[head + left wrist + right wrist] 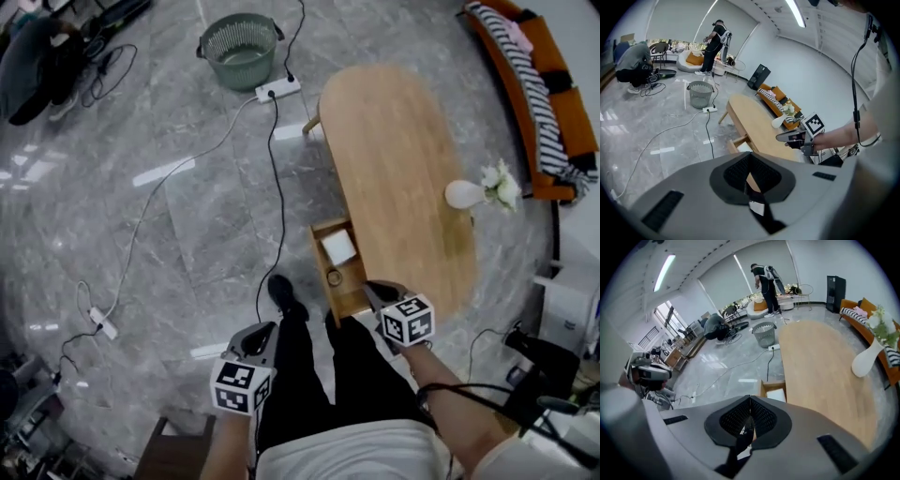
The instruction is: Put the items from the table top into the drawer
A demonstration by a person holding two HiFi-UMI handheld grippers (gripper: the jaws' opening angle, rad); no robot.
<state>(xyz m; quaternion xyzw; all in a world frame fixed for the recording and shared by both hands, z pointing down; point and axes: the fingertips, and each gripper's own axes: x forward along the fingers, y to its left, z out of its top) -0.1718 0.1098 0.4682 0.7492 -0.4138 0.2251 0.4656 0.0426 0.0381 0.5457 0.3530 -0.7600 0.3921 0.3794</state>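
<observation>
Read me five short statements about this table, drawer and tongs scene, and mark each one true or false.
1. The drawer under the table is open. True.
2. A white box lies inside the drawer. True.
3. The white vase is in the drawer. False: it is on the table top.
4. The right tongs grip the vase. False: they are shut with nothing between them.
5. The green basket stands on the table top. False: it stands on the floor, beyond the table's far end.
</observation>
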